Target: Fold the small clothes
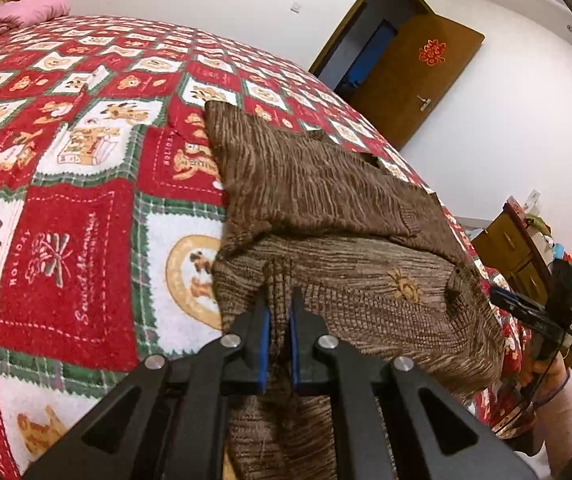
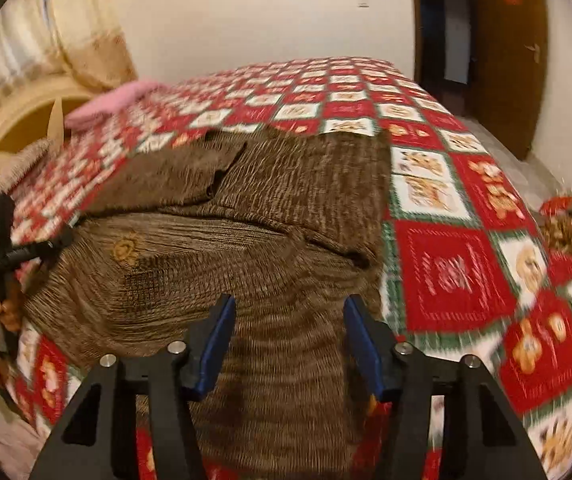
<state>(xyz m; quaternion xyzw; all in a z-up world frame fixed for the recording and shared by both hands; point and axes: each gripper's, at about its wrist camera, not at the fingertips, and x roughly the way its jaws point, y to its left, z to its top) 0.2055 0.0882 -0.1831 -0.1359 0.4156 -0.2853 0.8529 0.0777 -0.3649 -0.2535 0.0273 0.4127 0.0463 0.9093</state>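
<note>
L gripper (image 1: 280,312) is pinched narrow on a ridge of the sweater (image 1: 325,208), blue pads (image 1: 264,344) squeezing a bunched pleat of knit; R gripper (image 2: 286,340) is spread wide w/ nothing between its jaws, hovering over the sweater's near part; in the L view it shows at the sweater's far side, in the person's hand.

Sweater lies on the bed (image 1: 86,208), near the edge closest to the person, partly folded; an upper layer overlaps the lower part that carries a small tan emblem (image 1: 405,286); near hem seems to droop off the bed edge.

Risks, as I judge them: only one side is held, so lifting now would prob drag the knit askew and skew the fold line; the pinch holds a thin ridge, maybe one layer only, so the layer under could stay behind and the fold opens up; loose knit stretches, so a hard pull could distort it or slip it off the pads; the hanging part may tug the whole thing off the bed; R view is blurred, so R grab could land off target.

Materials: sweater is soft brown chenille-like knit, streaky ribbed texture, limp, floppy; bed cover is plush, red/white/green check w/ bear prints, likely grippy vs knit; a pink cloth (image 1: 26,14) sits far off at the bed head.
</note>
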